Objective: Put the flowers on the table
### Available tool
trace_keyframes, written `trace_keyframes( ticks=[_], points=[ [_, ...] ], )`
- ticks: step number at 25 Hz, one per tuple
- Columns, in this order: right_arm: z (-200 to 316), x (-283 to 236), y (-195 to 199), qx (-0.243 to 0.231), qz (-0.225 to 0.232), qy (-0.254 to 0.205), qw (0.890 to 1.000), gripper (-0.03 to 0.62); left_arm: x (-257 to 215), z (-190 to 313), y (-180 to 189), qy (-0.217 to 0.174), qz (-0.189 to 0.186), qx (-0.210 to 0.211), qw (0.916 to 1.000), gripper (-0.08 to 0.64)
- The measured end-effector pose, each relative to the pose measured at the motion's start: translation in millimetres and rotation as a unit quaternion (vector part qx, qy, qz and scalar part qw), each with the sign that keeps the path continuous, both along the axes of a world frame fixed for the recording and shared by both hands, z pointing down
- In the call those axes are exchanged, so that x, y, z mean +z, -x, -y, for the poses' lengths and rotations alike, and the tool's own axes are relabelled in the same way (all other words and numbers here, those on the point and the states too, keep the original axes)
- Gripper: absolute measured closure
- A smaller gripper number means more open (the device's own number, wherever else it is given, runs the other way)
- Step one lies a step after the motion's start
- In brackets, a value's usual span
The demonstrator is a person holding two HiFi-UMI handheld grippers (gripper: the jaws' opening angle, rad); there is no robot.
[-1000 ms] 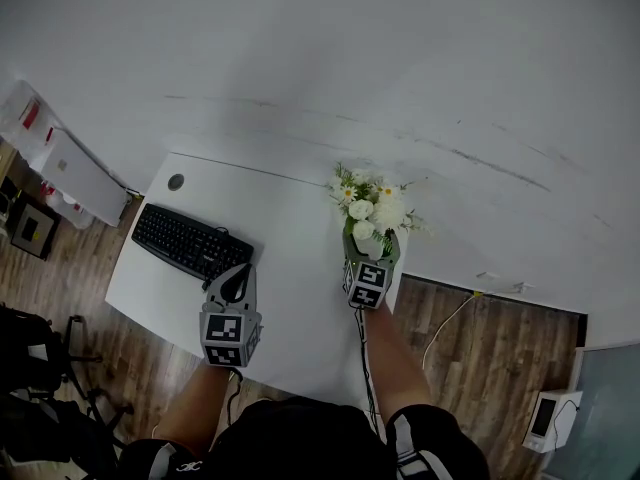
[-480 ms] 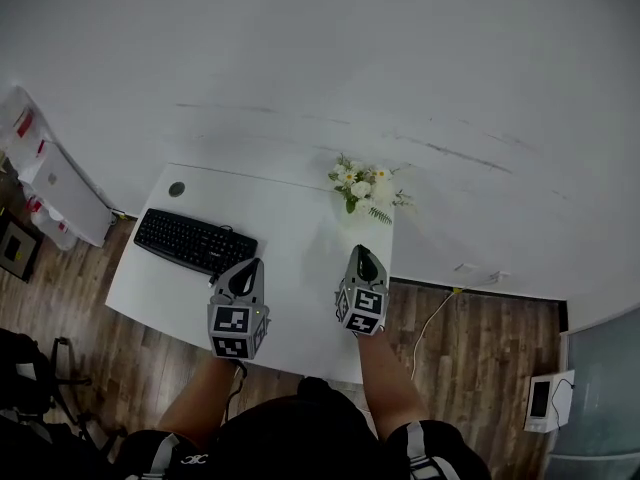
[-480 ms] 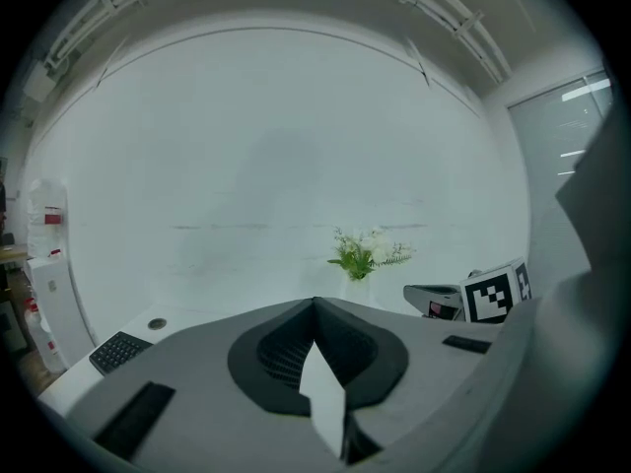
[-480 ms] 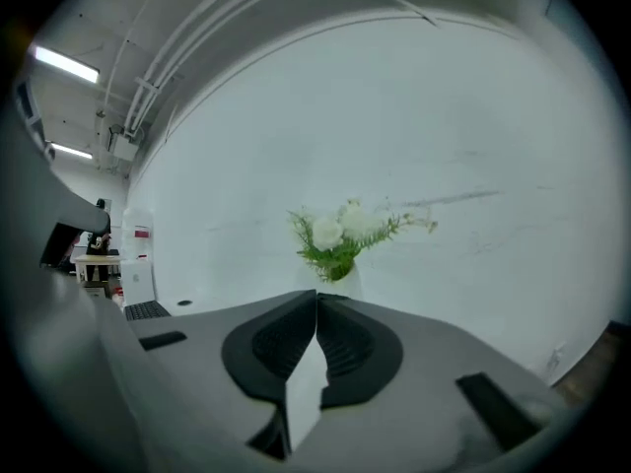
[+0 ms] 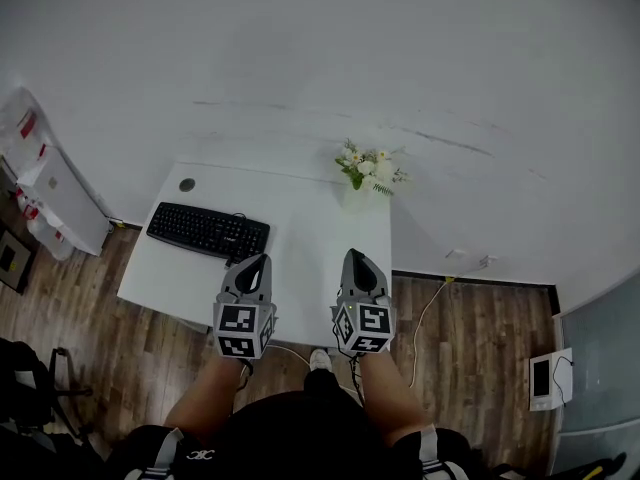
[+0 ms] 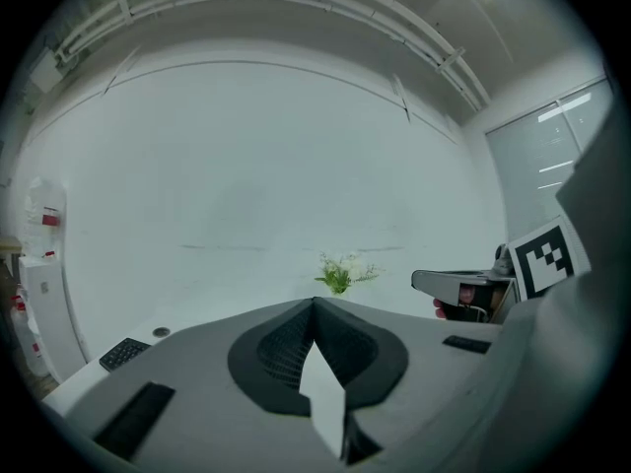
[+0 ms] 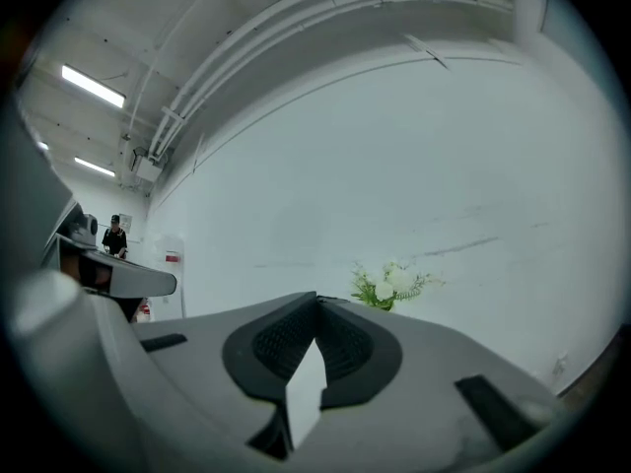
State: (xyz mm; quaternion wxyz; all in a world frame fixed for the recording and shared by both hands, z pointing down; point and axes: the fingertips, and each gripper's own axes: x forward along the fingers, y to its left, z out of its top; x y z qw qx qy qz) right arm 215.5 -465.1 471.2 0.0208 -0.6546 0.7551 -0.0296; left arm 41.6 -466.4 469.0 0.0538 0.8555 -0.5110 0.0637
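Fingers (image 6: 197,397) of left gripper (image 5: 255,261) and right gripper (image 5: 354,257) together, empty, right pair just closed; flowers (image 5: 370,167) on table (image 5: 300,233).

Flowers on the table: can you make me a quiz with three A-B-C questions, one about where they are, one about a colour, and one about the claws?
1. Where does the bunch of white flowers with green leaves stand on the white rectangular table?
A. at the far right corner, by the wall
B. at the near left corner
C. in the middle

2. What colour is the plastic computer keyboard?
A. white
B. black
C. red

3. How are the left claw and the right claw?
A. both shut and empty
B. both wide open
C. both holding flowers

Answers:
1 A, the head view shows the flowers at the table's far right corner, beside the wall.
2 B, its keys and case are black.
3 A, each gripper view shows its claw closed with nothing in it.
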Motion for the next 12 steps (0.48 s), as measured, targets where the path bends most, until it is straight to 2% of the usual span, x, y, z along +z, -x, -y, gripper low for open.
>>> trace_keyframes(
  ticks=[6, 12],
  points=[
    [-55, -11, 17, 0.013, 0.002, -0.002, 1.000, 0.588, -10, -41, 16, -0.014, -0.007, 0.010, 0.9998, 0.557],
    [-83, -16, 29, 0.008, 0.005, -0.007, 1.000, 0.588, -12, -69, 23, -0.022, -0.010, 0.015, 0.9996, 0.557]
  ],
)
